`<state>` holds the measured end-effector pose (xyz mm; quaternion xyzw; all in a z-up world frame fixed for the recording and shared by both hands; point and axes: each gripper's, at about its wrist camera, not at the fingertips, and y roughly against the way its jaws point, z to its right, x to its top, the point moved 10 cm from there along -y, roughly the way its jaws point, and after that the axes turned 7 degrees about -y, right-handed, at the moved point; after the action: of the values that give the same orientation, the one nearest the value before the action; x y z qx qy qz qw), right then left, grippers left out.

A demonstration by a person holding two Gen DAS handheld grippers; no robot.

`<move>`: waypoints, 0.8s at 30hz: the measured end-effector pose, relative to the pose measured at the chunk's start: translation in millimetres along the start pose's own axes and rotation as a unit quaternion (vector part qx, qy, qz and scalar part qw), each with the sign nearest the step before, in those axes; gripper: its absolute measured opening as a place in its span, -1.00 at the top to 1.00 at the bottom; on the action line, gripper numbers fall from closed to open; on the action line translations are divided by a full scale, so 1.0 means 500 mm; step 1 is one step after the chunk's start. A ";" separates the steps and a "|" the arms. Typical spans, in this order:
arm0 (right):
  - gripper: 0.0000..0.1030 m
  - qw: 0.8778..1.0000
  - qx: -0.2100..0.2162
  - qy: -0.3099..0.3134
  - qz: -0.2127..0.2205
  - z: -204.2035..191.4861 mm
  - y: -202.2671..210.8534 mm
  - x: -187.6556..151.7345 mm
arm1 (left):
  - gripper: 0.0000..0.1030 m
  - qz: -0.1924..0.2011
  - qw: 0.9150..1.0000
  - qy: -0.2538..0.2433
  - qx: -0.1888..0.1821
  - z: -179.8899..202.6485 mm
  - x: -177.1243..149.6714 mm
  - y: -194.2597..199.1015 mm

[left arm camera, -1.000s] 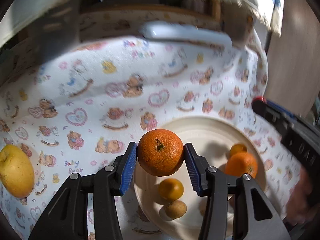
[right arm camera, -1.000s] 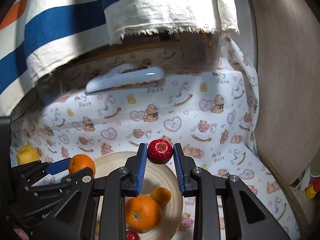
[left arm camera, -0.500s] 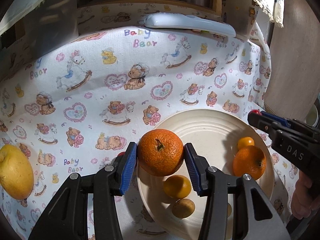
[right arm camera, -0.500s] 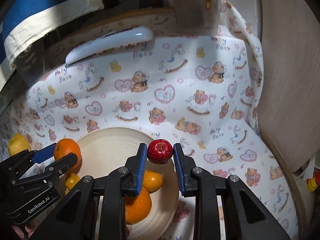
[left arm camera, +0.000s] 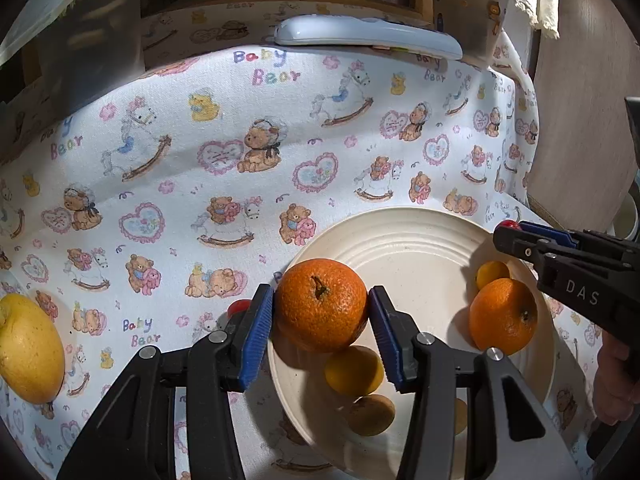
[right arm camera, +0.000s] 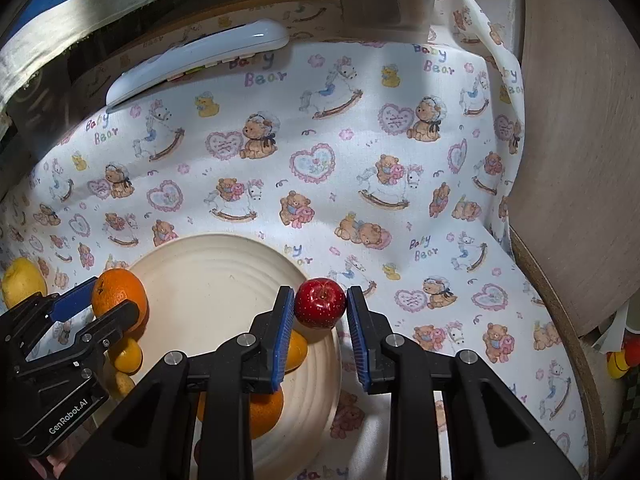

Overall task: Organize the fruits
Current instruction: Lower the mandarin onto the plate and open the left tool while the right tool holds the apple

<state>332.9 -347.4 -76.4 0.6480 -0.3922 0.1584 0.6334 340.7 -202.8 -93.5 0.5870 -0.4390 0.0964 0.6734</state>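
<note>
My left gripper is shut on a large orange and holds it over the left rim of a cream plate. On the plate lie another orange, two small yellow-orange fruits and a brownish round fruit. My right gripper is shut on a small red apple over the plate's right rim. A yellow pear-like fruit lies on the cloth at the left. In the right wrist view the left gripper and its orange show at the left.
A bear-print tablecloth covers the table. A white remote control lies at the back edge. A small red fruit peeks out behind the left finger. A wooden chair back stands at the right.
Both grippers have come down and forward toward the plate with their fruits still held. The plate and cloth look larger and nearer in both views.
</note>
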 end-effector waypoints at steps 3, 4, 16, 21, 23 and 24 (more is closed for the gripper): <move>0.46 1.000 -0.001 0.001 -0.006 0.000 0.001 -0.001 | 0.04 0.001 1.000 -0.005 0.001 0.003 -0.002 -0.001; 0.46 1.000 -0.004 0.001 -0.010 0.001 0.002 -0.002 | 0.04 0.002 1.000 -0.007 0.003 0.005 -0.002 -0.001; 0.46 0.998 -0.021 -0.008 -0.061 0.005 0.019 -0.037 | -0.23 0.015 1.000 -0.001 0.003 0.000 0.001 0.009; 0.46 0.997 -0.013 -0.015 -0.075 0.005 0.020 -0.043 | -0.30 0.022 1.000 0.018 -0.002 -0.013 0.005 0.018; 0.46 0.997 -0.013 -0.017 -0.076 0.005 0.021 -0.044 | -0.34 0.028 0.999 0.021 -0.001 -0.017 0.008 0.025; 0.45 0.997 -0.014 -0.017 -0.075 0.005 0.022 -0.044 | -0.36 0.030 0.999 0.022 0.000 -0.019 0.009 0.029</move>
<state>310.4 -341.7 -84.6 0.6692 -0.3552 0.0934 0.6460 338.6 -192.2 -79.4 0.5707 -0.4416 0.1298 0.6800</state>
